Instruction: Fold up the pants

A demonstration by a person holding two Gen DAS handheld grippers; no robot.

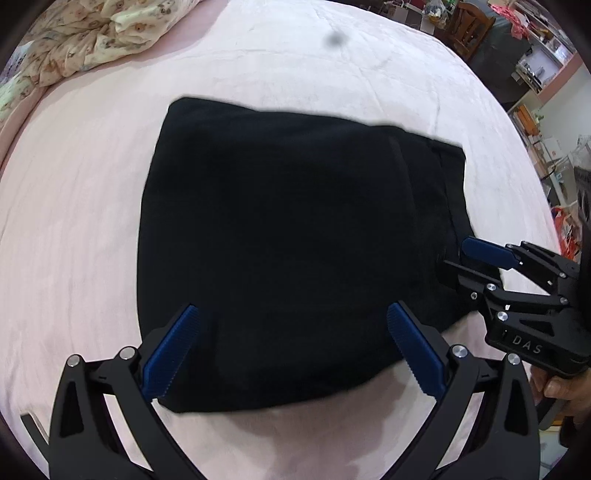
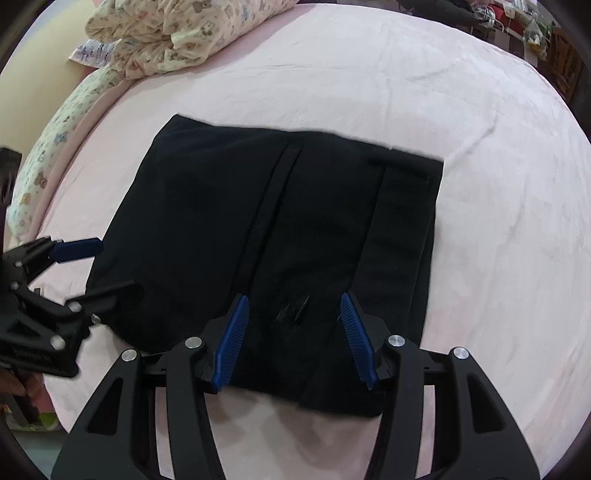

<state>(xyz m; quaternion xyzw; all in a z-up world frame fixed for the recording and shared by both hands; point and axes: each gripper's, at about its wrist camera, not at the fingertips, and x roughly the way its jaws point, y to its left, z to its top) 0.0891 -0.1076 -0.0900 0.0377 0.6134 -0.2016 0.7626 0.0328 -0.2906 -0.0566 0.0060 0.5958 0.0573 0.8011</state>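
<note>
Black pants [image 1: 280, 236] lie folded into a flat square on the pink bed; they also show in the right wrist view [image 2: 266, 236]. My left gripper [image 1: 293, 310] is open, its blue pads above the near edge of the pants, holding nothing. My right gripper [image 2: 293, 299] is open too, hovering over the near right part of the pants. The right gripper also shows in the left wrist view [image 1: 458, 258] at the pants' right edge. The left gripper shows in the right wrist view [image 2: 110, 266] at the pants' left edge.
The pink bed sheet [image 1: 92, 221] spreads all round the pants. A crumpled bear-print quilt [image 2: 177, 33] lies at the bed's far left. A wooden chair [image 1: 469, 26] and cluttered shelves [image 1: 539, 74] stand beyond the bed's far right.
</note>
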